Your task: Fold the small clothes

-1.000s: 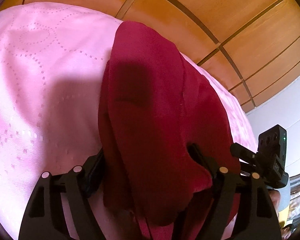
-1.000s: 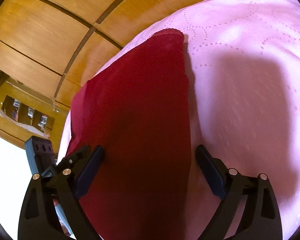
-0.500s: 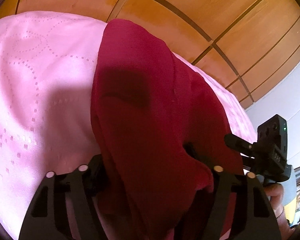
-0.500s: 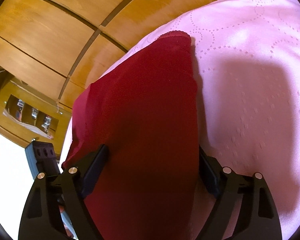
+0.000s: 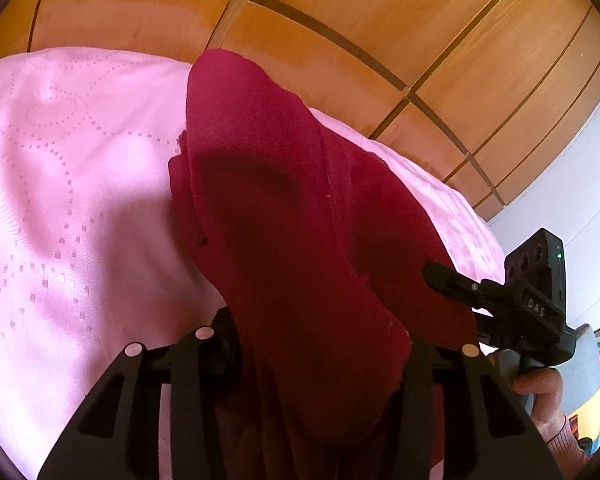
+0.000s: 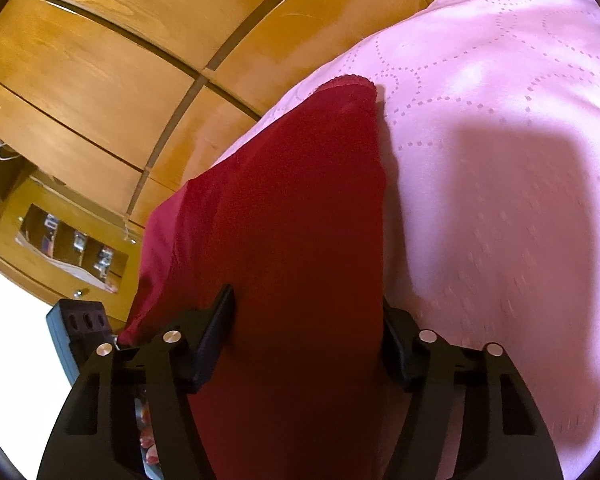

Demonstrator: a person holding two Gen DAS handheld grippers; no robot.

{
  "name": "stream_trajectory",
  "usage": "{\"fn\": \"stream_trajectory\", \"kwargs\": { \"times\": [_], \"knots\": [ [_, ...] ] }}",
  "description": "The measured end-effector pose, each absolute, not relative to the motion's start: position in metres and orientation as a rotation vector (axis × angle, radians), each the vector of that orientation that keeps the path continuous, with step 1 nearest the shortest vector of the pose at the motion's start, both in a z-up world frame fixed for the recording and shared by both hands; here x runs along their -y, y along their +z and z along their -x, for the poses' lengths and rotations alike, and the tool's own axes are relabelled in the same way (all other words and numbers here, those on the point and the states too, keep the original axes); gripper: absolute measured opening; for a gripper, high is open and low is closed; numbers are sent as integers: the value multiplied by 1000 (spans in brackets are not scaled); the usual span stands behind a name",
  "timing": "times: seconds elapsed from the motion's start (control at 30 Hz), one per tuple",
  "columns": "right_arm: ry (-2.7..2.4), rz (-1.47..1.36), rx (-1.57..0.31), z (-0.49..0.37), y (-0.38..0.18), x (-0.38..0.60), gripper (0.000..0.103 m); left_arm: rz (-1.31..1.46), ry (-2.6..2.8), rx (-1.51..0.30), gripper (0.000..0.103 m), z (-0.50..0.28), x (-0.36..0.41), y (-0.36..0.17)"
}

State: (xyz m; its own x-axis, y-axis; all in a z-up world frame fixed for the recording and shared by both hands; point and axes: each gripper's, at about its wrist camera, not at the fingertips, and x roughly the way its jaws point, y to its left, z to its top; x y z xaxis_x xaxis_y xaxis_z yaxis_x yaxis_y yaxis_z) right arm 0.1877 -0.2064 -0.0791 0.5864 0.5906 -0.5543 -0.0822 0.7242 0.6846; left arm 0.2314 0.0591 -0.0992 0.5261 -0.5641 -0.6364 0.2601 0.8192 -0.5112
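A dark red garment (image 5: 284, 216) lies lengthwise on a pink quilted bedspread (image 5: 68, 208). Its near end is draped over my left gripper (image 5: 320, 344) and hides the fingertips; the jaws stand wide with cloth between them. In the right wrist view the same garment (image 6: 296, 232) runs between the fingers of my right gripper (image 6: 308, 320), whose jaws stand apart on either side of the cloth. The garment's far edge has a scalloped hem (image 6: 348, 80). The right gripper (image 5: 512, 300) also shows in the left wrist view at the right.
Wooden wardrobe panels (image 5: 340, 12) stand behind the bed. A wooden drawer unit with a mirror strip (image 6: 64, 240) sits at the left in the right wrist view. A pale wall (image 5: 580, 184) is at the right. The bedspread (image 6: 500, 140) spreads right of the garment.
Both grippers have moved forward along the garment and their jaws have narrowed around it. More wardrobe shows above the bed in both views.
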Motion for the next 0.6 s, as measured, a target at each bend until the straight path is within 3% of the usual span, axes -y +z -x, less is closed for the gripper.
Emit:
{"fn": "stream_trajectory", "kwargs": {
  "times": [0.6],
  "knots": [
    [481,-585,-760,-158,-41,194,55,355,-503,-795,39,-192,-50,-66]
  ]
}}
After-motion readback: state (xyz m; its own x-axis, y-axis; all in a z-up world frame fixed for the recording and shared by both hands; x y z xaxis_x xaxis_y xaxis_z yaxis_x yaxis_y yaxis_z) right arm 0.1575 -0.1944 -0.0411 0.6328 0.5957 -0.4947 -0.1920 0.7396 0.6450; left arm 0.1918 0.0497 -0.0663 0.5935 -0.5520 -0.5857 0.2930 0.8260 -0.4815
